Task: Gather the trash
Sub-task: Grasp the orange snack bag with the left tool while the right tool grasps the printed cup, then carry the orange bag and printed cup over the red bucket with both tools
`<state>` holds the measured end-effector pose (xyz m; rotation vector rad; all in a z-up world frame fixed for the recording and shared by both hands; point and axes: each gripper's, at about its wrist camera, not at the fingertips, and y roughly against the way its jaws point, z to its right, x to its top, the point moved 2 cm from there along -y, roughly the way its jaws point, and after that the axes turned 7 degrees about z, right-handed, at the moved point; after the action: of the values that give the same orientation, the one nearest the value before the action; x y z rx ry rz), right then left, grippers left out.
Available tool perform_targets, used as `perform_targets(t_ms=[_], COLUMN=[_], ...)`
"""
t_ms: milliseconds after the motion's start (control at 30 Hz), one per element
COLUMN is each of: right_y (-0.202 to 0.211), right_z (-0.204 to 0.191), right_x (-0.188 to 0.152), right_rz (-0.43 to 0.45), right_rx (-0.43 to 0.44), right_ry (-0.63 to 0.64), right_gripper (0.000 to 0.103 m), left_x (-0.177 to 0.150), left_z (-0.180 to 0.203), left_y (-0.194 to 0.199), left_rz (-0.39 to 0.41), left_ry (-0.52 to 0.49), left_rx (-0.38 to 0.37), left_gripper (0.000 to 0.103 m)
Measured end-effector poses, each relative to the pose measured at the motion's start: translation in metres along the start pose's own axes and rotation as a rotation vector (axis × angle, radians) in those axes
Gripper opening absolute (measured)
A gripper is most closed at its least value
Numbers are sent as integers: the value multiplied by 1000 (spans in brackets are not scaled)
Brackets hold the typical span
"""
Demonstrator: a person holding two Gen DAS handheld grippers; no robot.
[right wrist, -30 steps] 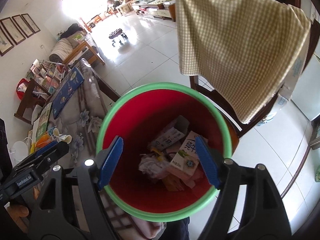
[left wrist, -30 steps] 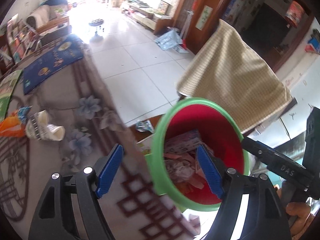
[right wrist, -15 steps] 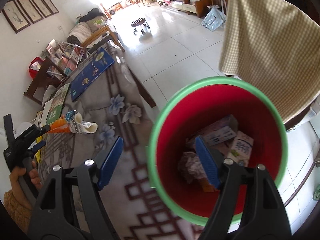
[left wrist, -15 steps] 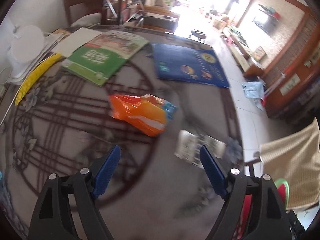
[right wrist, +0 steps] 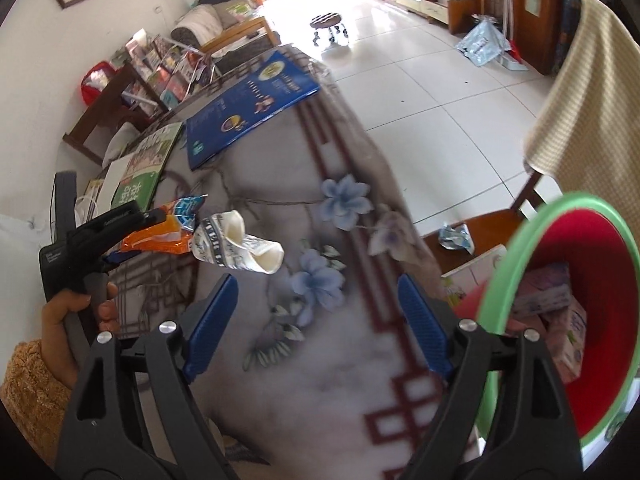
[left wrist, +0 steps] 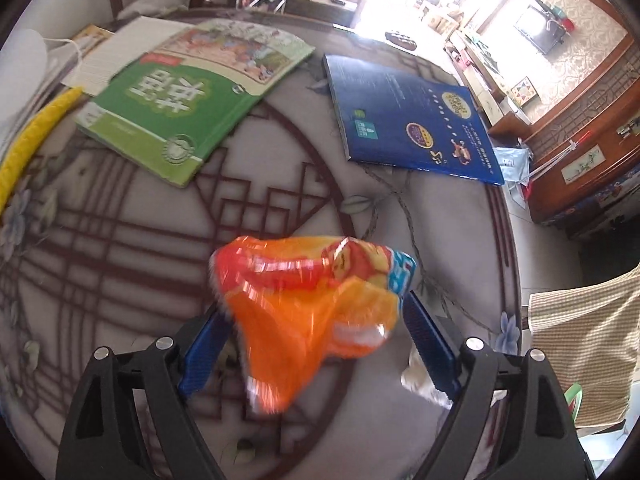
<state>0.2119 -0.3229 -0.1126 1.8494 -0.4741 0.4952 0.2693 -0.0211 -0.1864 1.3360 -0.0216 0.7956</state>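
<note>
The left hand-held gripper [left wrist: 316, 344] stands open around a crinkled orange plastic snack bag [left wrist: 308, 304] on the patterned tabletop [left wrist: 120, 264], its blue pads not visibly pressing it. The right hand-held gripper [right wrist: 316, 324], whose jaws have just been widening, is open and empty over the tabletop, a rolled white paper wrapper [right wrist: 236, 246] just beyond it. The green-rimmed red plastic bin [right wrist: 560, 312] of trash stands to the right.
</note>
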Motion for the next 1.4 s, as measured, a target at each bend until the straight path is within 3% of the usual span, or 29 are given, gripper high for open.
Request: perform_targets(t_ms=[233,267,333,367,467,500,533,567,633,733,1400], right_y=[-61,-69,-84,-92,-109,-112,-115,-115,-112,-100,16], right_z=[-45,-50,-62,-66,-76,-78,-80,-83,-86,-88,-73], right_x=[14,14,15,15,13,12,11,10,8,7,-26], right_rz=[-80,-92,-117,-127,-163,-171,-178,-182,-174,-156,-18], right_rx=[16,24,44,51,72,80,88,104,115,137,137], right_ry=[90,102,136,153,173,176,179,182,186,189,134], right_gripper=[81,81,81,81,80,74,55,50,34,19,19], left_x=[11,12,11,11,10,10,9,8,6,1,-61], left_z=[-6,-5,-3,0,4,3,3,1,-2,-5,-7], left_y=[-27,-28,-28,-27,-25,-24,-21,-18,-9,6,107], left_rz=[-30,-25,-15,-7,-1,-1,3,8,20,38,108], left_ry=[43,39,25,11,-41,-46,-50,-54,-69,-77,-151], left_rx=[-63,-74,-107,-121,-116,-116,-117,-116,-107,-103,-150], left_gripper=[80,78,56,51,48,47,47,46,46,46,47])
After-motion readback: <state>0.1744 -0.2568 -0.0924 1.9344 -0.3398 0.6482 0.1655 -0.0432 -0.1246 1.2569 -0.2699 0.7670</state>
